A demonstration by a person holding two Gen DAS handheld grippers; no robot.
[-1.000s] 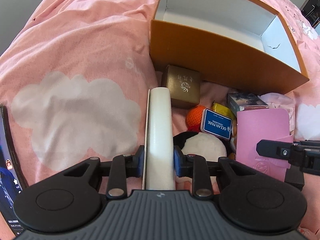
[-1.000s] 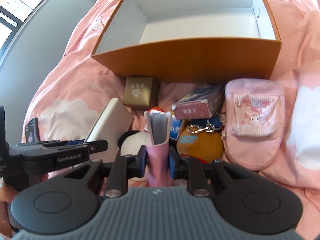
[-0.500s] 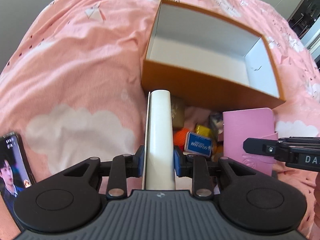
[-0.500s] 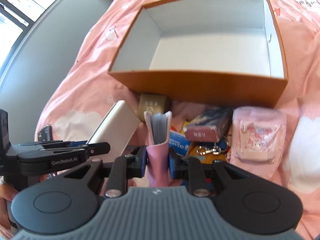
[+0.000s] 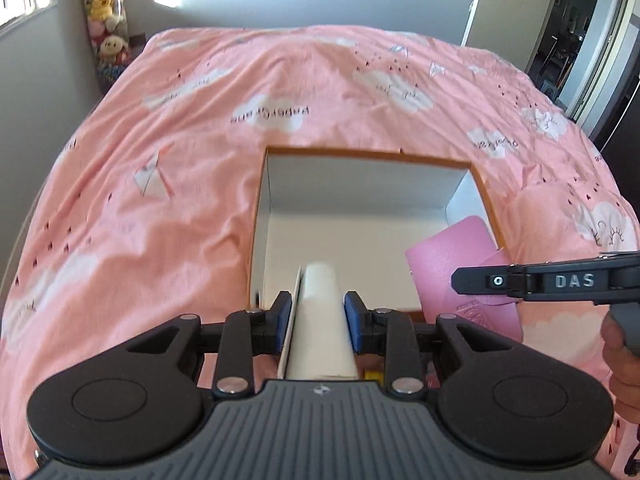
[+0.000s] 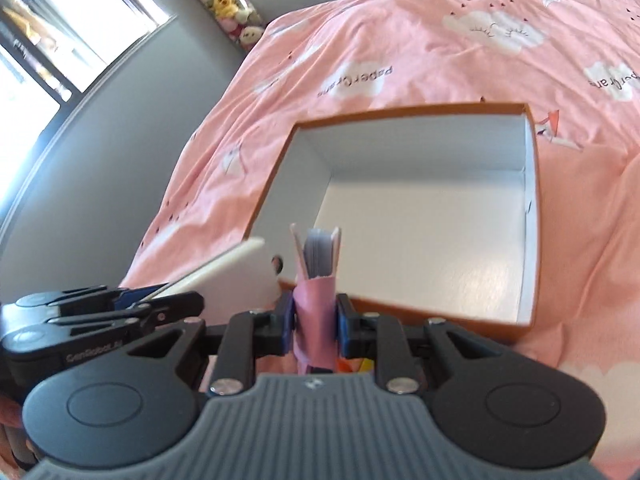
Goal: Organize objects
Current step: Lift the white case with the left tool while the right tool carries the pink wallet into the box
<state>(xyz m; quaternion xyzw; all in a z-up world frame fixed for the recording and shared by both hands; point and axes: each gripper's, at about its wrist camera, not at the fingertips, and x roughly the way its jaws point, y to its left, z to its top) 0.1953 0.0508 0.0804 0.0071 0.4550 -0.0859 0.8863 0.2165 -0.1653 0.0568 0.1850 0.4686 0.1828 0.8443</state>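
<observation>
In the left wrist view, a flat white rectangular slab (image 5: 320,316) is seen edge-on, pinched between the blue pads of the left tongs (image 5: 318,318). Its far end reaches over the near wall of the open orange cardboard box with white inside (image 5: 360,216). To the right in this view, the broad cover of the pink leather-look notebook (image 5: 460,268) is shown, held over the right near part of the box by the right tongs (image 5: 464,281), of which only one black finger with the letters "DAS" is seen from the side. Part of a hand (image 5: 622,360) is visible at the right edge.

In the right wrist view the same notebook (image 6: 316,280) is seen from its end: the grey page edges are visible between the two pink covers, and the right tongs (image 6: 316,320) are pressed on it from both sides. Here the slab (image 6: 224,270) appears as a broad white face, tilted, with the left tongs (image 6: 136,300) clamped on it at the left. A small round hole in the near wall of the box (image 6: 440,216) is shown only in these close angles. The bottom of the box is bare white in both views.

The box is placed on a bed with a pink cover printed with white clouds (image 5: 160,160). Grey walls, a bright window (image 6: 60,40), a tall column of plush toys (image 5: 104,20) in the corner and an open door (image 5: 508,8) are seen behind the bed.
</observation>
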